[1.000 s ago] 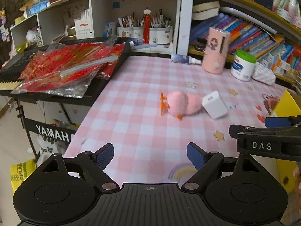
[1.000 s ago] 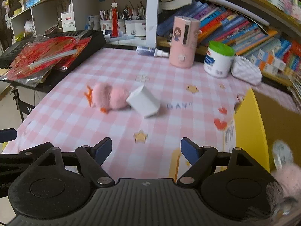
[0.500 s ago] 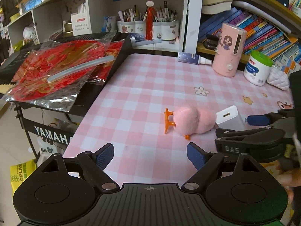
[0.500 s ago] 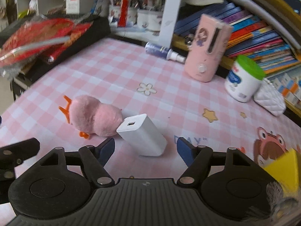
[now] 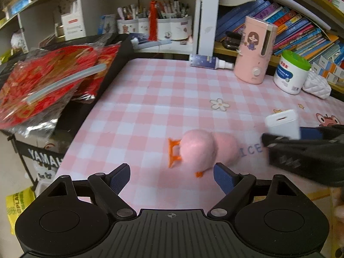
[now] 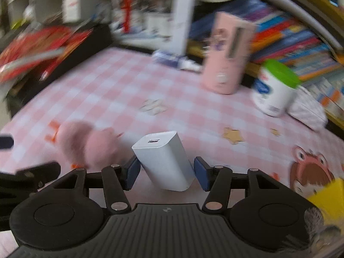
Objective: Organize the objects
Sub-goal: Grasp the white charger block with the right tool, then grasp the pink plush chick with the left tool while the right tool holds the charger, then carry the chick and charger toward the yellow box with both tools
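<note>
Right wrist view, lower centre: right gripper [image 6: 165,173] straddling white charger [image 6: 164,161]. Jaws just been closing, charger between them; left pad against charger's side, right pad just beside it with a thin gap still visible, so no firm grip confirmed. Charger tilted, port face up and toward upper left, base low between the pads. Picture blurred throughout.

Left wrist view, lower centre: left gripper [image 5: 172,179] spread wide, nothing between the pads. Pink plush toy [image 5: 204,150] lying on its side on pink checked tablecloth [image 5: 150,107], just above the gripper in frame, orange feet pointing left; right pad just beside its lower edge, contact not determinable. Same charger visible at right edge of this view, to the right of the plush; whether the two touch cannot be told.

Upper right of both views: pink upright device [image 5: 254,49], white tub with green lid [image 5: 291,72], white quilted pouch [image 5: 318,85], spray bottle [image 5: 209,61] lying flat at far edge of the cloth. Rows of books [image 5: 301,30] on shelf behind. Red foil packets [image 5: 51,81] at left, on black keyboard. Yellow box [image 6: 326,195] at lower right of right wrist view.
</note>
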`<state>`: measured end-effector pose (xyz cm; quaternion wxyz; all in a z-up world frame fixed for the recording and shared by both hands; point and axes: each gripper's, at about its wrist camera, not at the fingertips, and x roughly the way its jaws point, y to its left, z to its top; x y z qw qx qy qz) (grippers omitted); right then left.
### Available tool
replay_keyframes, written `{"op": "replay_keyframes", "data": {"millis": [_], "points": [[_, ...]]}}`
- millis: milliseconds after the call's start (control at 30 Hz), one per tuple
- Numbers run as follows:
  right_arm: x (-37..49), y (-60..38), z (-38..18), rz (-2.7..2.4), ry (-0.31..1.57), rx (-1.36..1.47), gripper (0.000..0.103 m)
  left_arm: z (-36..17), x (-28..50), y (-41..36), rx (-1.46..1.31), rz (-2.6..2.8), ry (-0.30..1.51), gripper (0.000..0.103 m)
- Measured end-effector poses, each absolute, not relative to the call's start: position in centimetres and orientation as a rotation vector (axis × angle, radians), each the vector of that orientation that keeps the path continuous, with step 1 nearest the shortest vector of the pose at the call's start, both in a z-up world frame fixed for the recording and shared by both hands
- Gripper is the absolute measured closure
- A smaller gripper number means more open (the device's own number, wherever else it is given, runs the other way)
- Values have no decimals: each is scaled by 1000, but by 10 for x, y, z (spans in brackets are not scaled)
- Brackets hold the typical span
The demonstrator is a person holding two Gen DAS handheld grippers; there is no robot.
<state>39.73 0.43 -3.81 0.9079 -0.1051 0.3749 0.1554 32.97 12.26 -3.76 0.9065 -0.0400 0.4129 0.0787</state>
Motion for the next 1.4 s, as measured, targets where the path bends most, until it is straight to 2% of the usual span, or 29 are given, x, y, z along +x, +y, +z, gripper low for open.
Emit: {"op": "replay_keyframes", "data": {"millis": [200, 233, 300, 567, 667, 767, 1400], "points": [[400, -23, -20, 245, 763, -79, 51, -45, 351, 106, -51, 121, 861, 16], [399, -26, -18, 243, 761, -65, 51, -47, 354, 103, -43, 117, 865, 11], [398, -29, -15, 249, 763, -49, 51, -51, 361, 97, -24, 115, 862, 8], [394, -42, -14, 244, 795, -4, 51, -68, 382, 86, -7, 121, 874, 8], [393, -46, -15, 235, 800, 1, 51, -70, 383, 88, -21, 125, 865, 14], [391, -49, -15, 234, 807, 8, 51, -68, 381, 92, -49, 120, 857, 16], [344, -41, -6, 331, 809, -13, 50, -16, 282, 120, -177, 129, 763, 16]]}}
